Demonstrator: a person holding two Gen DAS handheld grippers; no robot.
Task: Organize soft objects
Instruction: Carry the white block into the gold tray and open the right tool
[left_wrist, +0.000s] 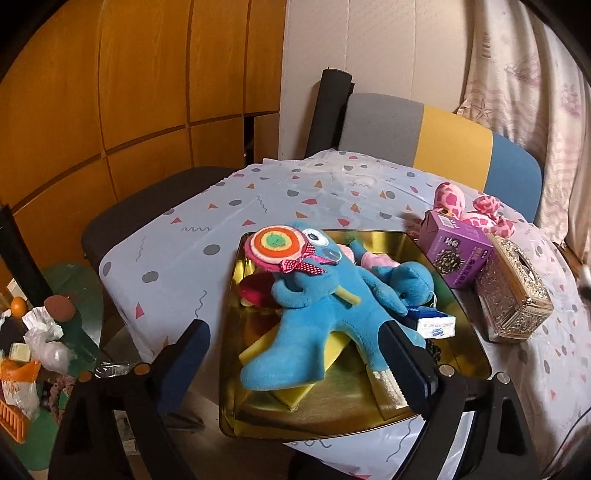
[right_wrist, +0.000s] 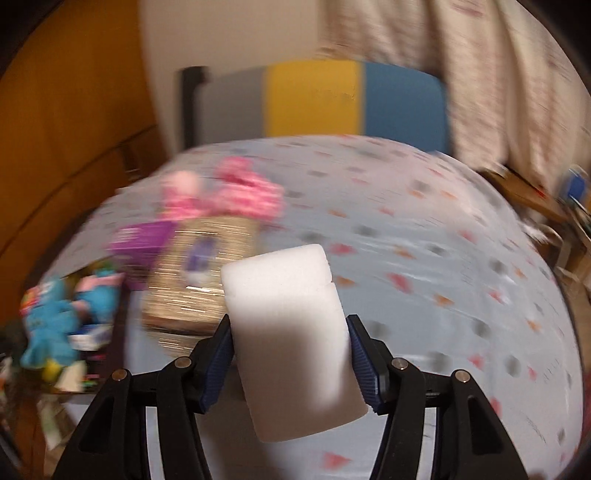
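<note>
Gold tray (left_wrist: 461, 306) already holds blue plush (left_wrist: 317, 306) and other soft items; left gripper (left_wrist: 295, 354) jaws spread, empty above it; right gripper (right_wrist: 290, 354) jaws pinching white foam block (right_wrist: 291, 332) over the surface; pink plush (left_wrist: 476, 212) still outside.

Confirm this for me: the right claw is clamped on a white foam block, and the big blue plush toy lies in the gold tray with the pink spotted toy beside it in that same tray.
One part is wrong. In the left wrist view the pink spotted toy lies on the tablecloth behind the purple box, outside the gold tray. The rest holds: the blue plush toy is in that tray, and the right claw grips the white foam block.
</note>
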